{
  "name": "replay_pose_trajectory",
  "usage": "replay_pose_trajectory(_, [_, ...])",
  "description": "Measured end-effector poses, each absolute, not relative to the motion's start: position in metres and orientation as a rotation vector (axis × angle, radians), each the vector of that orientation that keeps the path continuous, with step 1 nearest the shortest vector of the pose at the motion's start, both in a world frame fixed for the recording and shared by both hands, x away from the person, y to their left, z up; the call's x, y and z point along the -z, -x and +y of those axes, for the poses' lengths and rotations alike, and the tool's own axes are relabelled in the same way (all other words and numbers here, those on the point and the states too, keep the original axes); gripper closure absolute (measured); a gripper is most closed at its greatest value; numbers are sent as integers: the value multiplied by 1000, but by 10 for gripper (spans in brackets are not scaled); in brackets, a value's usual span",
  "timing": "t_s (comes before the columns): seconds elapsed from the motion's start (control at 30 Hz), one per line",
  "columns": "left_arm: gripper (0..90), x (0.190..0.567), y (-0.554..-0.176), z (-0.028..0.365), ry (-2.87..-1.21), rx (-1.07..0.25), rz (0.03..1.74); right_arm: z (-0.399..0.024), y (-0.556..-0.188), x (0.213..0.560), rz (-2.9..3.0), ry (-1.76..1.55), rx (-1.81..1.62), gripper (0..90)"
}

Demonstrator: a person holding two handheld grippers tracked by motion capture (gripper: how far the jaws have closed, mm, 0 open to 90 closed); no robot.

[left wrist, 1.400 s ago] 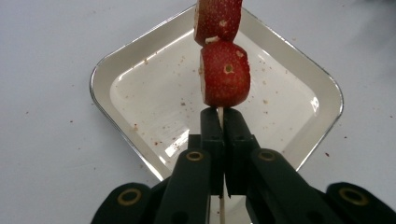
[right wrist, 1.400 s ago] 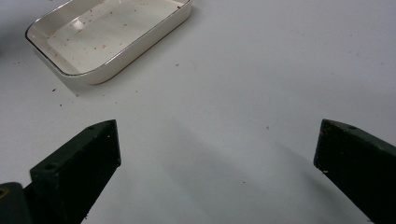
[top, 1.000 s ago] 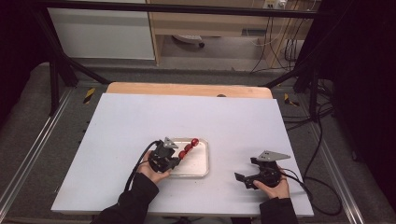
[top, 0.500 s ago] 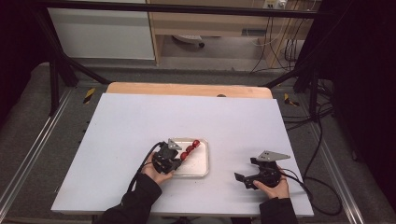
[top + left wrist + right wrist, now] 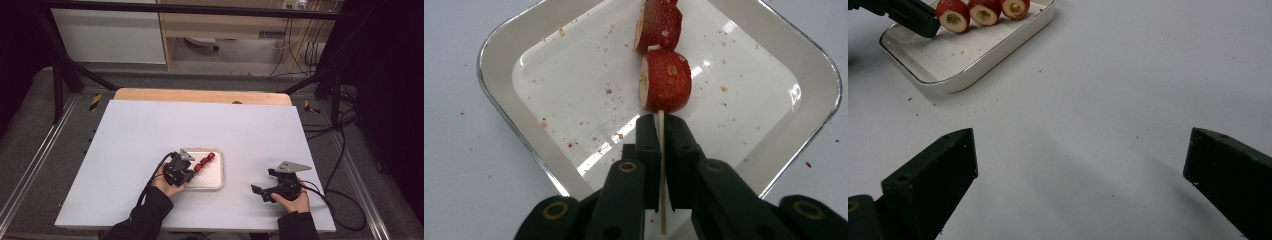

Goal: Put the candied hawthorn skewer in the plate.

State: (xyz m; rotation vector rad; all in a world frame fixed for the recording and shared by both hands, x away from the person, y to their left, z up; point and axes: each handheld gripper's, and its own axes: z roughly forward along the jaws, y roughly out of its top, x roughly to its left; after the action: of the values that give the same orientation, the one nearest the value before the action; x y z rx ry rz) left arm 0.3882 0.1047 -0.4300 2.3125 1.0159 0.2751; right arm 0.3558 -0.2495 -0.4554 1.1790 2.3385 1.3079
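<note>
Skewer (image 5: 661, 165) of red fruit pieces (image 5: 666, 80) lies in the white tray (image 5: 216, 175), a little left of the middle of the worktop (image 5: 150, 125) on its near half. Your left hand-held gripper (image 5: 186, 170) sits at the tray's near-left corner, your hand (image 5: 167, 185) behind it and your forearm coming in from the near edge at a slant to the right. Its jaws stand narrow, with the bare wooden stick between the pads; they have just eased apart a little, and a thin gap shows beside the stick, so you are barely pinching it, if at all. The skewer's long axis runs from the jaws toward the far right, bare end at the gripper, fruit end pointing away across the tray. Your right hand-held gripper (image 5: 1080, 185) rests on the worktop well to the right of the tray, jaws wide apart with nothing between them, aimed left toward the tray.
</note>
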Motion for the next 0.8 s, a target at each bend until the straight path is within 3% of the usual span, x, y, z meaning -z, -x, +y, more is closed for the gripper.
replay_pose_trajectory(0.13, [767,425,-386,109,-2301,-279,971,-249,-356,455,2339,-1184,-1309,15])
replay_pose_trajectory(0.5, [415,412,-378,136,-2265,-245,868,-250,-356,455,2338,-1185,-1309,14])
replay_pose_trajectory(0.8, [183,411,-373,174,-2230,-247,887,-250,-356,455,2338,-1186,-1308,13])
